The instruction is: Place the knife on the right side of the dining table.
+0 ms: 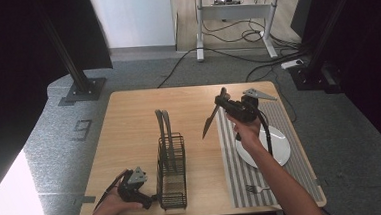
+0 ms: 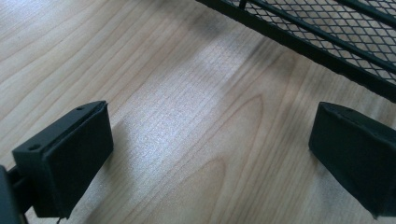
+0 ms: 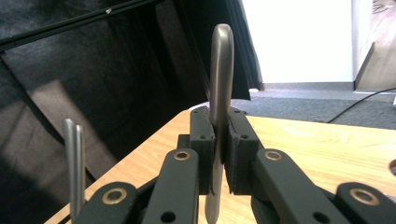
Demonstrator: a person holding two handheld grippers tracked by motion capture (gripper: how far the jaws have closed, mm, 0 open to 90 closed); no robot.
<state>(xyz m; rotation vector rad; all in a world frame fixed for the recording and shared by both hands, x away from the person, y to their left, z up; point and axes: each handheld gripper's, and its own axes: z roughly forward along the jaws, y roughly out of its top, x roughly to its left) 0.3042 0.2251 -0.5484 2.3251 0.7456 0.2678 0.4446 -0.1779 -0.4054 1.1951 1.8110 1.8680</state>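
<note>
In the high view my right gripper (image 1: 222, 99) is raised over the table's right middle, shut on a metal knife (image 1: 210, 122) whose blade slants down and left toward a black wire cutlery rack (image 1: 172, 174). The right gripper view shows the gripper (image 3: 219, 154) with both jaws clamped on the knife's handle (image 3: 221, 70), which stands upright. Two metal handles (image 1: 163, 125) rise from the rack's far end. My left gripper (image 1: 151, 201) rests at the rack's near left corner. It is open (image 2: 210, 154) over bare wood, with the rack's mesh (image 2: 327, 28) just beyond.
A striped placemat (image 1: 237, 169) covers the table's right side and carries a white plate (image 1: 281, 149) and a fork (image 1: 256, 188) near the front edge. Bare wood (image 1: 129, 121) lies left of the rack. Cables and a desk frame stand on the floor beyond.
</note>
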